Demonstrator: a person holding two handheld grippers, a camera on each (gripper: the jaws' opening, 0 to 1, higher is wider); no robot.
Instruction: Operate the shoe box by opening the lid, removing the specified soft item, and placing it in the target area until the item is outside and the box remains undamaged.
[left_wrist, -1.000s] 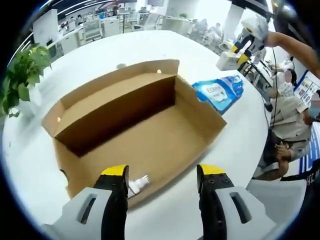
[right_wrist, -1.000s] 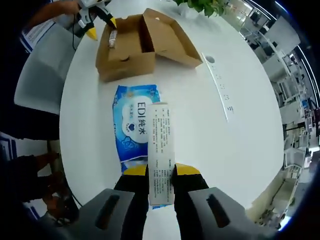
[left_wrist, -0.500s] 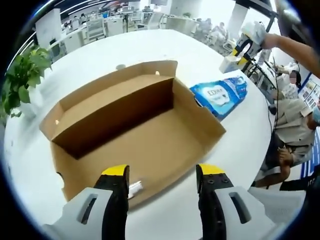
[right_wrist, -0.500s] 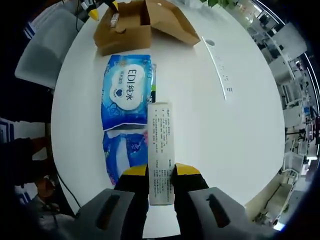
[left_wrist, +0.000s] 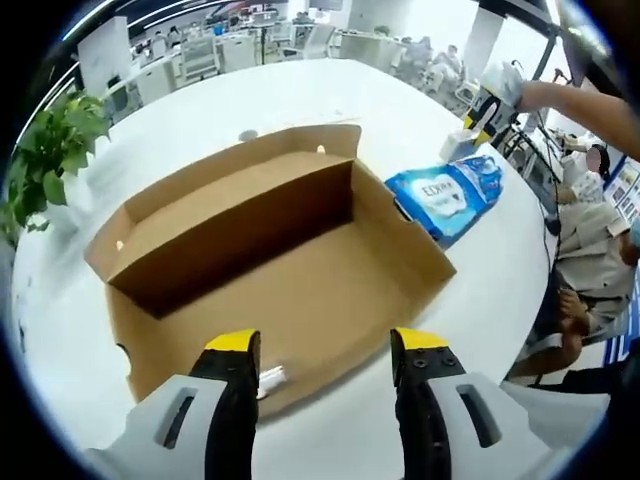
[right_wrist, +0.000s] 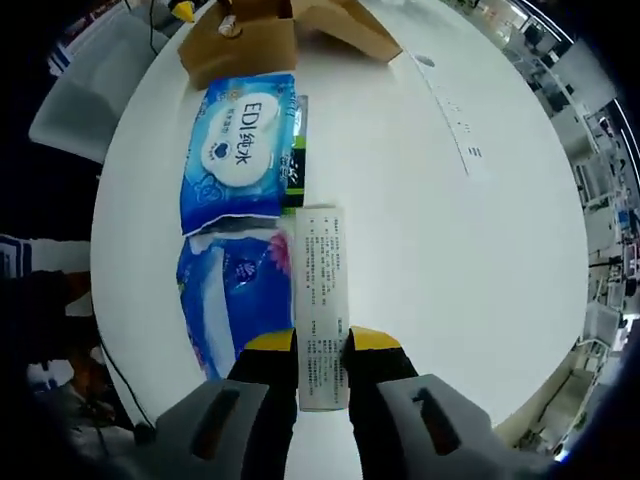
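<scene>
Hovering with jaws apart, the left gripper (left_wrist: 325, 350) faces the open brown cardboard shoe box (left_wrist: 270, 265) just ahead, while the right gripper (right_wrist: 322, 345) clamps a slim white printed carton (right_wrist: 321, 290) beside two glossy blue soft packs (right_wrist: 240, 145) to its left.

Your right gripper (right_wrist: 322, 342) clamps a slim white printed box (right_wrist: 320, 290) above 2 blue wipe packs (right_wrist: 237, 150) on the white table (right_wrist: 430, 200).
</scene>
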